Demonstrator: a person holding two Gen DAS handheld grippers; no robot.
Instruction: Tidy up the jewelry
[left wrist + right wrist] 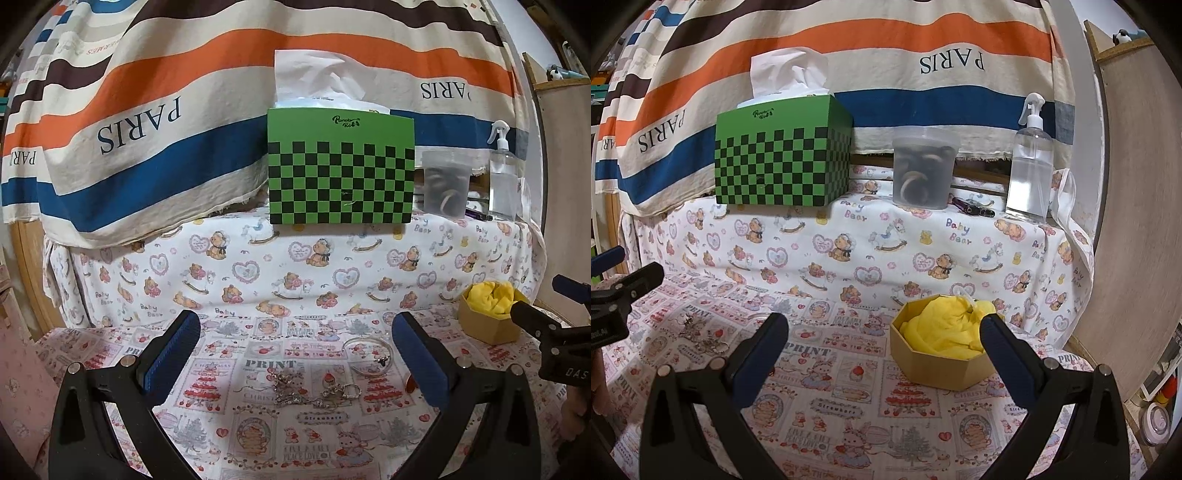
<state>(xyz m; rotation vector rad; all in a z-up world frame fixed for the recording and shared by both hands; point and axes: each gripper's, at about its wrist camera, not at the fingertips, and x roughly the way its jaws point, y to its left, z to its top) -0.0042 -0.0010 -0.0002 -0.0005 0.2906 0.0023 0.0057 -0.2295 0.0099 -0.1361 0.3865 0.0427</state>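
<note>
Your left tool (295, 347) hovers spread wide and empty above the printed worktop (258, 435). Between its fingers lie a silver bangle (364, 354) at 1 o'clock and a tangle of small jewelry (314, 391) below centre. Your right tool (884, 349) is likewise spread wide and empty; the hexagonal box (938, 373) lined with yellow cloth (942, 328) sits at its 2 o'clock, just beside the right finger.

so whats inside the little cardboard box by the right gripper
Crumpled yellow fabric fills the hexagonal cardboard box, with something small and pale poking out at its back edge. Anything beneath the fabric is covered, so no jewelry shows inside.
</note>
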